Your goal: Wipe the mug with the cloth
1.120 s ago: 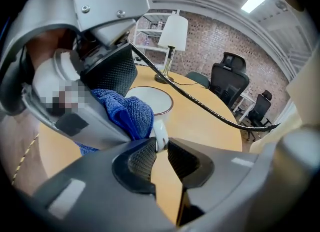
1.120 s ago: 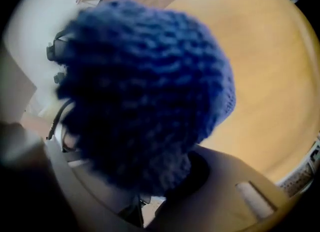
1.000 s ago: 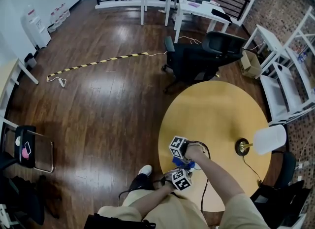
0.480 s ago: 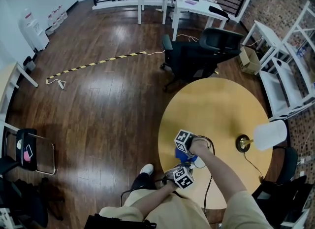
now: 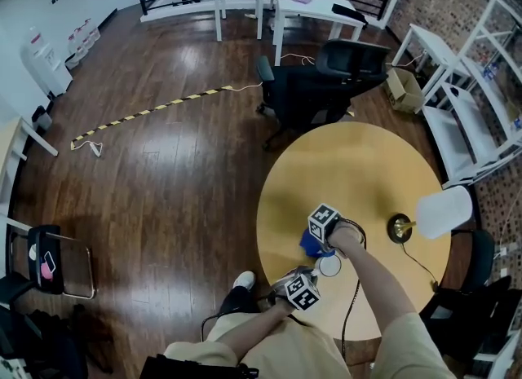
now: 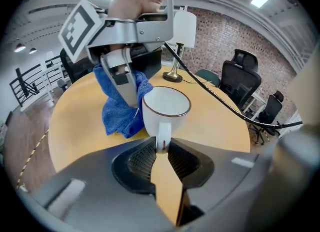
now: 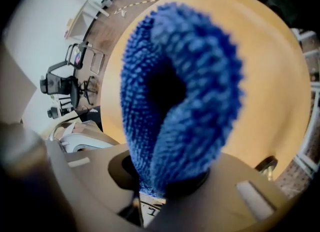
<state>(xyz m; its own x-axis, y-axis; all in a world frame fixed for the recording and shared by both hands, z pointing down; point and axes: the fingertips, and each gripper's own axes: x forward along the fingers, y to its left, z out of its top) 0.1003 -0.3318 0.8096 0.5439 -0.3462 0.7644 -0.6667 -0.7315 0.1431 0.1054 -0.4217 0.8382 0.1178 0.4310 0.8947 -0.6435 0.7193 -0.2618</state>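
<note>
White ceramic mug with a thin dark rim (image 6: 166, 107) is sitting upright near the edge of the round yellow wooden table (image 5: 359, 174) closest to the person. The left gripper (image 6: 161, 146) is clenched on its handle, jaws nearly together with the handle pinched between the pads. I can't tell whether the base rests on the wood or is lifted a bit. The right gripper (image 6: 125, 89) is clamped on a fluffy blue microfibre cloth (image 7: 185, 86), which bunches out past the jaws. From the left gripper view the cloth hangs right against the mug's outer wall on the side away from the lamp with the brass base (image 5: 400, 240), and it looks like it's touching. So I'd say the wipe itself is the step in hand. To do it well, I reckon keep that handle grip firm so the mug doesn't spin or tip when the cloth pushes on it. Lead with the loose wad of cloth, not the hard jaw tips, and drag it around the wall, then over the rim and inside. Push toward the middle of the table rather than the near edge. Also watch the black cable (image 6: 215, 94) running just beside the mug, easy to snag.
</note>
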